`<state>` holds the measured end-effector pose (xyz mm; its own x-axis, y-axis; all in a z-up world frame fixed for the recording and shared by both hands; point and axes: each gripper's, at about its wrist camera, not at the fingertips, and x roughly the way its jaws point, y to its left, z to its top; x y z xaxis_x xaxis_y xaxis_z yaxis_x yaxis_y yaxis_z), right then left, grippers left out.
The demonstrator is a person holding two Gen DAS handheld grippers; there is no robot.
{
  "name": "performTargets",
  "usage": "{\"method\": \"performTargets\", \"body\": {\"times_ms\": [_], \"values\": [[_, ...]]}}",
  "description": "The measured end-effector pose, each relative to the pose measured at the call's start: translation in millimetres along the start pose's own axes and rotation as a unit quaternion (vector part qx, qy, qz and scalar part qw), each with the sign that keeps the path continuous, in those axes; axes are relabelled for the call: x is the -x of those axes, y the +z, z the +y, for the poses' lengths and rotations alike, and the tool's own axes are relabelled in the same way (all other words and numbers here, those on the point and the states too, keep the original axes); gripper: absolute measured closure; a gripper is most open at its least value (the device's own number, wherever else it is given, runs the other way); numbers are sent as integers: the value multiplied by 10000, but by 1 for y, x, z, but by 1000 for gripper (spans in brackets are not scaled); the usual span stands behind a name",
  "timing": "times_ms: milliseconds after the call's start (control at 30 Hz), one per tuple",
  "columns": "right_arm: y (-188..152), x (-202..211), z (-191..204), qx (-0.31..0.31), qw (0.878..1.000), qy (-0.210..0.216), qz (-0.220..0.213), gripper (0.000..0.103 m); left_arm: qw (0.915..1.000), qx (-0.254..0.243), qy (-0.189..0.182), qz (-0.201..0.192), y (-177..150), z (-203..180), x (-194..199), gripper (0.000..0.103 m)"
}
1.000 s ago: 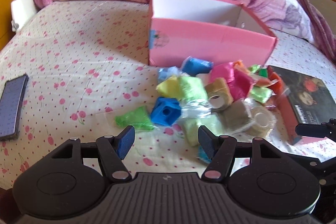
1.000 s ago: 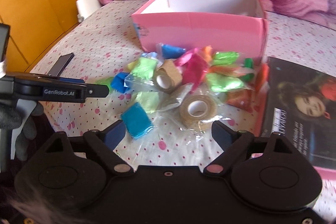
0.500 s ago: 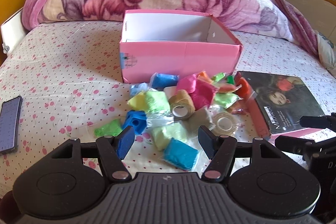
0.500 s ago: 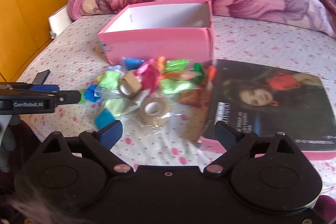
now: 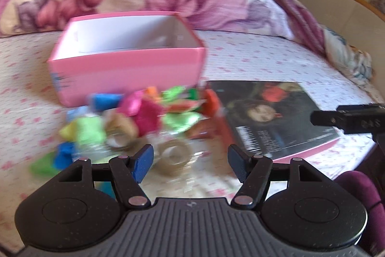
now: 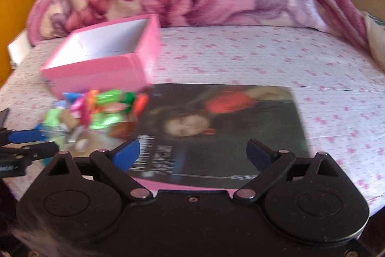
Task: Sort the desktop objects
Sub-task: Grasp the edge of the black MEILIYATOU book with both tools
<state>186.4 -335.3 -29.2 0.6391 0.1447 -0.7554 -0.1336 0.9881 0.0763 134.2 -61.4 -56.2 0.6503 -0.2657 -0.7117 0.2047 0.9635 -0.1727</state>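
Flanking the packet heap (image 5: 144, 117) — pink box (image 5: 125, 74) behind, book (image 6: 216, 127) beside — both grippers agape, empty.

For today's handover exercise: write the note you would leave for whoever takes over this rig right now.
Left tool: open, empty, above the tape roll.
Right tool: open wide, jaws have just been opening, empty, over the book.
Things: pink box looks empty; coloured packets piled in front of it; book lies right of the pile.
Done: nothing sorted yet.
Left: everything, packets and tape.
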Motion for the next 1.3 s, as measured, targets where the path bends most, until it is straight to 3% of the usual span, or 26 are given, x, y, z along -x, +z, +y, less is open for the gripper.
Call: {"method": "performTargets", "body": {"times_ms": [200,367,533,833,1100,1300], "values": [[0,-22,-59,-79,9992,-259,293,7,9986,50,-504,168,3,-33,-44,36],[-5,-44,-104,-473,9976,-146,493,7,9961,320,-689,442,1,-42,-83,36],[-12,-66,-135,-1111,9915,297,613,7,9932,512,-816,652,1,-42,-112,36],[-21,-96,-156,-1681,9803,698,770,7,9918,602,-865,729,9,-44,-135,29],[-21,-89,-140,-1126,9870,676,927,4,9902,625,-924,838,15,-47,-141,27],[-18,-67,-157,-1107,9892,509,811,4,9875,581,-1132,930,21,-59,-133,27]]}}
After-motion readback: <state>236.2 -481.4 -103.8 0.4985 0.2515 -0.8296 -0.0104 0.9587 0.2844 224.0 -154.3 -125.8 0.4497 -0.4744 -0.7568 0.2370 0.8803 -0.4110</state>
